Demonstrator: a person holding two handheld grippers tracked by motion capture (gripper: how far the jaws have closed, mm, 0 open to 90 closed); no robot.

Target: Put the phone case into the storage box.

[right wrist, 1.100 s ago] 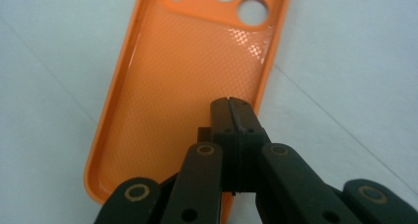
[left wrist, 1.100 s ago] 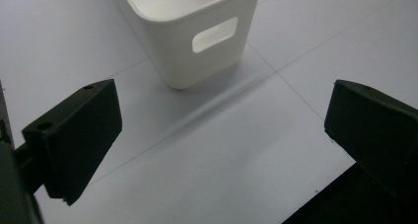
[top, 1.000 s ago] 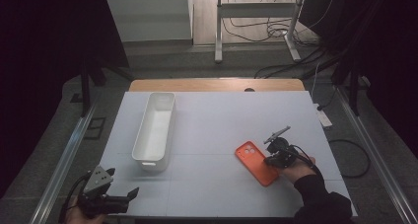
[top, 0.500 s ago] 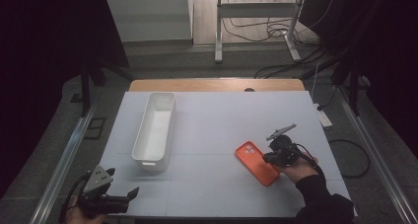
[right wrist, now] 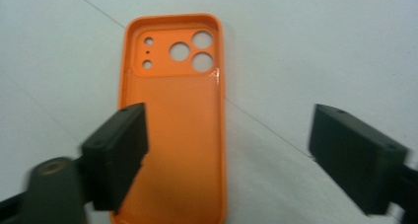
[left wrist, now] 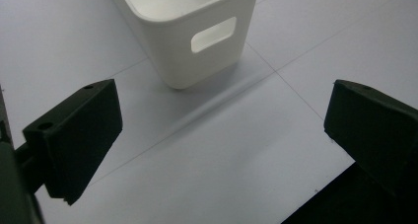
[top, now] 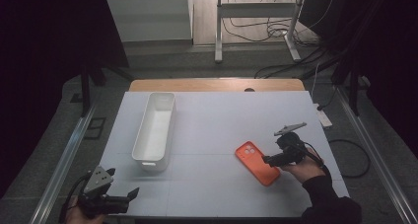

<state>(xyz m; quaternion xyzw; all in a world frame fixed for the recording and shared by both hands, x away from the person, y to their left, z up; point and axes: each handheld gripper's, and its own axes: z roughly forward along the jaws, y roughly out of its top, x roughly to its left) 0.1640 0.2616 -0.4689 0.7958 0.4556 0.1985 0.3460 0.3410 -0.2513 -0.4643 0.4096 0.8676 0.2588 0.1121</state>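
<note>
One orange phone case [right wrist: 172, 125] end cut off, right tool [right wrist: 226, 155] jaws just opening

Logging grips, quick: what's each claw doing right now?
Left claw: open, empty.
Right claw: just opened, over the orange phone case, not gripping.

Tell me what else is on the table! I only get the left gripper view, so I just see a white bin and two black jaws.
Observer: An orange phone case lies flat on the table, to the right of the white bin and apart from it.
Operator: Is the other gripper holding it?
Observer: No. The right gripper has just been opening its jaws. They stand wide, with the case's near end below and between them, and the pads are off it.
Operator: Which way up is it?
Observer: Inside up, with its camera holes at the end far from that gripper.
</note>
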